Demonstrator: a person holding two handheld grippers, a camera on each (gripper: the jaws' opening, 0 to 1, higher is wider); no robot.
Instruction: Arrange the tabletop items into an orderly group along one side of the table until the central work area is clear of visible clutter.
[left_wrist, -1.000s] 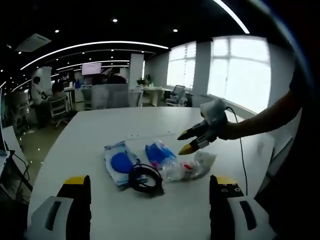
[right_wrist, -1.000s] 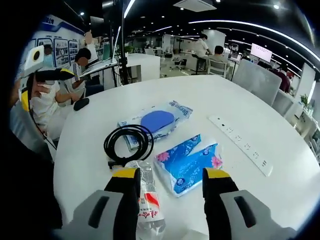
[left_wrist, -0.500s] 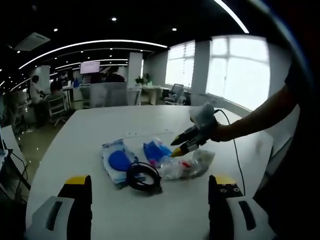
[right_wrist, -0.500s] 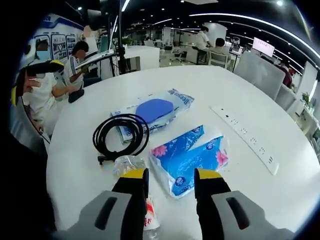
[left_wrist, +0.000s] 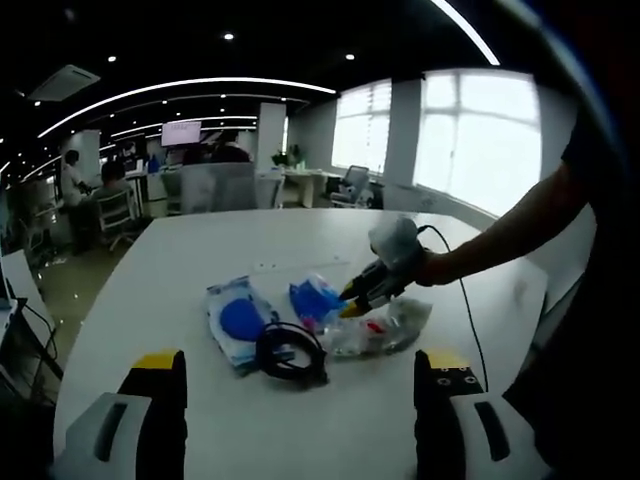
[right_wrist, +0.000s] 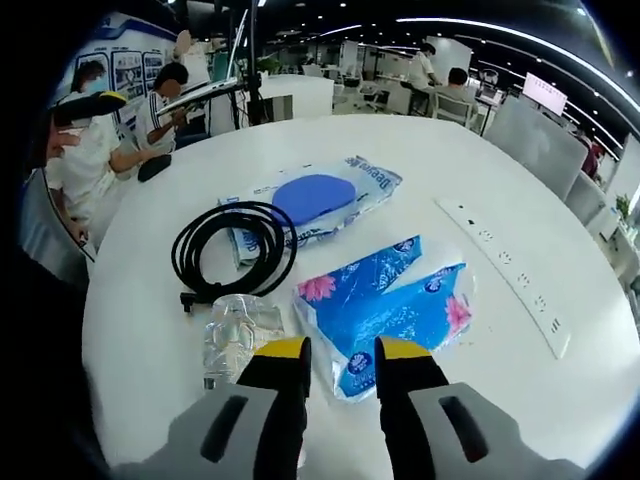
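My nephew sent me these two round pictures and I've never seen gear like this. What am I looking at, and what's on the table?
There is no robot here. A person holds a two-jaw gripper in each hand, and each carries a fisheye camera looking forward along its jaws.

In the left gripper view, the left gripper has its jaws wide apart, holding nothing. Across the white table the right gripper reaches in on the person's arm.

The right gripper view looks along the right gripper, whose yellow-tipped jaws are fairly close together, just short of the blue tissue pack. Whether they grip anything is unclear.

On the table lie a coiled black cable, a crumpled plastic bottle, a clear bag with a blue pad and a white power strip.
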